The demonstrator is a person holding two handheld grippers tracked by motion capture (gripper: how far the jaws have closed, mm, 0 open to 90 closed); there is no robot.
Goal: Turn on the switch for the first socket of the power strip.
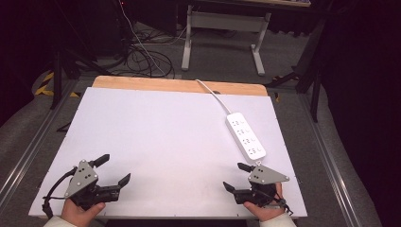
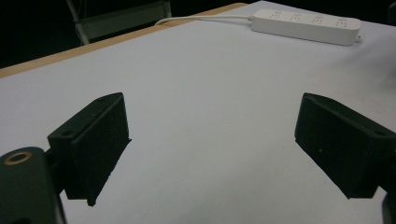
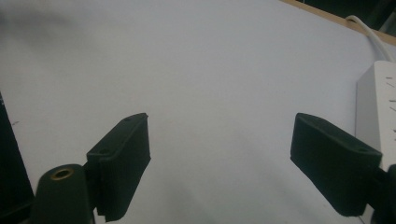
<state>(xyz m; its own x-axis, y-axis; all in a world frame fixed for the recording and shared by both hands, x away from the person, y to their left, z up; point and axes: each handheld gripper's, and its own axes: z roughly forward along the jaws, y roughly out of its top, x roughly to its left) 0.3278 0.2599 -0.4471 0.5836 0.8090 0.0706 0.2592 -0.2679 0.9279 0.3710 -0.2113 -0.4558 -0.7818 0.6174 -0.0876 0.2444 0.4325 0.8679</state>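
A white power strip (image 1: 245, 135) lies on the right side of the white table top (image 1: 165, 137), its white cable (image 1: 213, 93) running to the far edge. My left gripper (image 1: 114, 169) rests near the front left corner, open, with nothing between its jaws. My right gripper (image 1: 238, 176) sits near the front right, open and empty, just short of the strip's near end. In the left gripper view the power strip (image 2: 306, 26) lies far ahead at the upper right beyond my left gripper (image 2: 212, 140). The right gripper view has the power strip (image 3: 378, 107) at the right edge, beside my right gripper (image 3: 219, 154).
A wooden strip (image 1: 179, 85) borders the table's far edge. Beyond it stand a white desk frame (image 1: 224, 33) and a tangle of cables (image 1: 142, 56) on the grey floor. Metal rails (image 1: 331, 161) run along both sides of the table.
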